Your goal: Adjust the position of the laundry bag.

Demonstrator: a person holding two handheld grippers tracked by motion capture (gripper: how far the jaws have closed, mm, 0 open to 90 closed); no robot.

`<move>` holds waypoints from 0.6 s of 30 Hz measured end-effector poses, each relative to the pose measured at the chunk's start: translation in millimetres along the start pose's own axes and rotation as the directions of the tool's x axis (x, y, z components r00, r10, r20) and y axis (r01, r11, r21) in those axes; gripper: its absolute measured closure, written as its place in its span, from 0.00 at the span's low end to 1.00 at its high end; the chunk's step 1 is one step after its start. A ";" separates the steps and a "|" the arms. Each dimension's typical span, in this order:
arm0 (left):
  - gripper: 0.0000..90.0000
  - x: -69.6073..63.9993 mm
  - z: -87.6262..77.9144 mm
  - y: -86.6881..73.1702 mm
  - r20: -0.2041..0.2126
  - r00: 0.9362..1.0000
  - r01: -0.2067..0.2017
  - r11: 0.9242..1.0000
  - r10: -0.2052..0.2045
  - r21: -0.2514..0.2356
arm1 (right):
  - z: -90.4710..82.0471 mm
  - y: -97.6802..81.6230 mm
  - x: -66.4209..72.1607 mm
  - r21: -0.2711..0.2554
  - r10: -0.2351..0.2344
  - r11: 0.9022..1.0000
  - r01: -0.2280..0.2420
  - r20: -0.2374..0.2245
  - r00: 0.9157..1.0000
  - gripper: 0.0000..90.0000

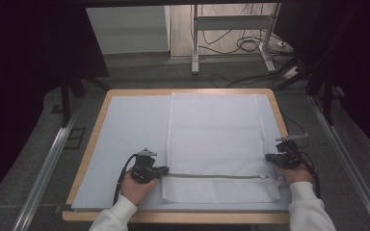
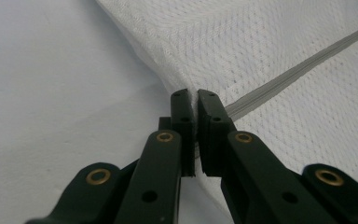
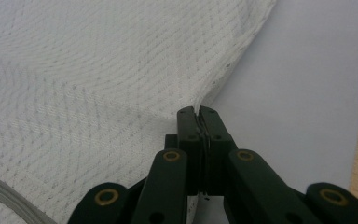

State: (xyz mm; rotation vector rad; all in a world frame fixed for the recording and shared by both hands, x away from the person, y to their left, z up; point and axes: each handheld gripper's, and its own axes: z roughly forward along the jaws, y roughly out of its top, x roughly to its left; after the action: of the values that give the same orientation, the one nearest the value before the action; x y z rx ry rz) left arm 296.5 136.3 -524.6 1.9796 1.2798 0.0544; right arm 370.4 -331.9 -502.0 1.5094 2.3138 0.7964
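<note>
Mesh bag (image 1: 217, 139) edges pinched: left gripper (image 2: 196, 100), right gripper (image 3: 198, 113).

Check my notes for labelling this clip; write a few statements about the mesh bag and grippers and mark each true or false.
1. The left gripper is shut on the mesh bag's left edge. True.
2. The right gripper hangs open above the bag. False: it is shut on the bag's right edge.
3. The zipper runs across the bag near the person's side. True.
4. The bag lies crumpled in a heap. False: it lies spread flat on the pale mat.
5. The bag lies on the left half of the mat. False: it covers the middle and right part, leaving the left bare.
</note>
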 end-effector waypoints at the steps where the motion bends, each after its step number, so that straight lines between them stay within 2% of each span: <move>1: 0.96 1.2 -0.8 -0.2 0.000 1.000 0.000 1.000 0.000 0.001 | 0.4 0.4 0.8 -0.001 -0.004 1.000 0.004 -0.002 1.000 0.97; 18: 0.96 16.8 -17.2 -8.2 -0.004 1.000 0.019 1.000 -0.019 -0.016 | 5.9 7.0 18.4 -0.021 -0.036 0.999 0.036 -0.031 0.999 0.97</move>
State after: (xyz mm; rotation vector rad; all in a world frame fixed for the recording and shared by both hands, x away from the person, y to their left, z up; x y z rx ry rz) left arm 291.5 161.1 -523.4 1.9549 1.2972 0.0593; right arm 370.9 -311.3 -501.5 1.4529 2.3412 0.8366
